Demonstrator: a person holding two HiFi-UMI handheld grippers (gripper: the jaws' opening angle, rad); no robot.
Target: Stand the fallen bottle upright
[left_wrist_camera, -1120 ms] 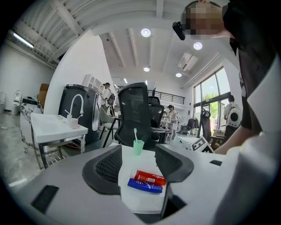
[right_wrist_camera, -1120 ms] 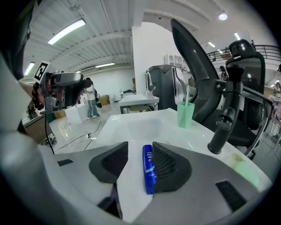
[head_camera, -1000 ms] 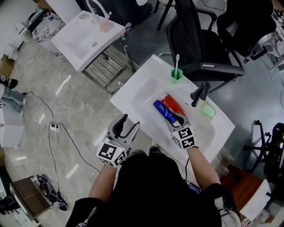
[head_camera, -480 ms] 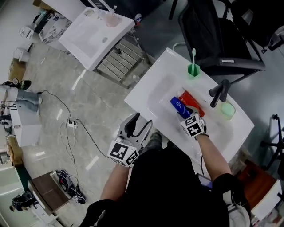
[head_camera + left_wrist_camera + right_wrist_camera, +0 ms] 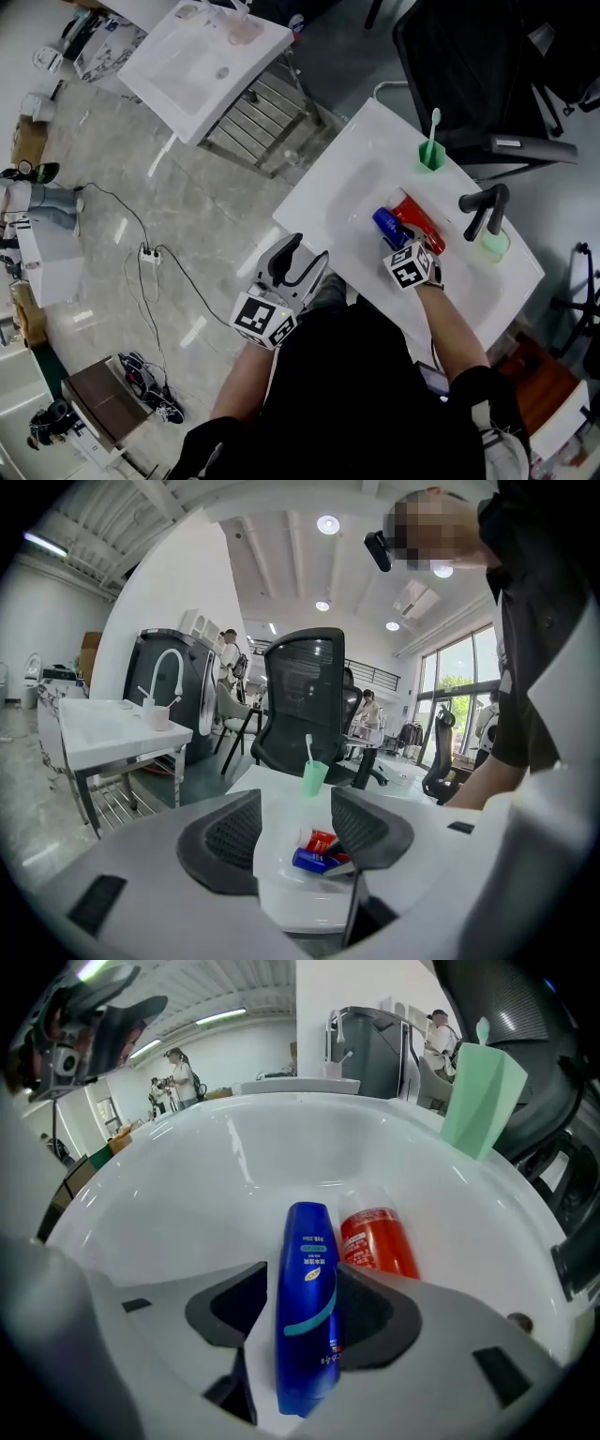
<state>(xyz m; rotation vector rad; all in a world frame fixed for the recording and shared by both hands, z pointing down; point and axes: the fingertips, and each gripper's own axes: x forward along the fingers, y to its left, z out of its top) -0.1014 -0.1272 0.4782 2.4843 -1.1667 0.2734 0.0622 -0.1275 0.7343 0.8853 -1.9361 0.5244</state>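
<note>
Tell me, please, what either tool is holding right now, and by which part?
Nothing is gripped. The right tool has just been opening its jaws, which loosely straddle the lying blue bottle at mid-body; the left tool is empty.

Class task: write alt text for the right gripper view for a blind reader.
A blue bottle lies in a white sink between the right gripper's jaws, which have just been opening. A red bottle lies beside it; a green cup stands behind.

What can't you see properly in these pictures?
- Print on the blue bottle: right gripper view, too small to read.
- The red bottle: left gripper view, partly behind a pad of the left claw.
- Near rim of the sink: head view, partly under the person.
</note>
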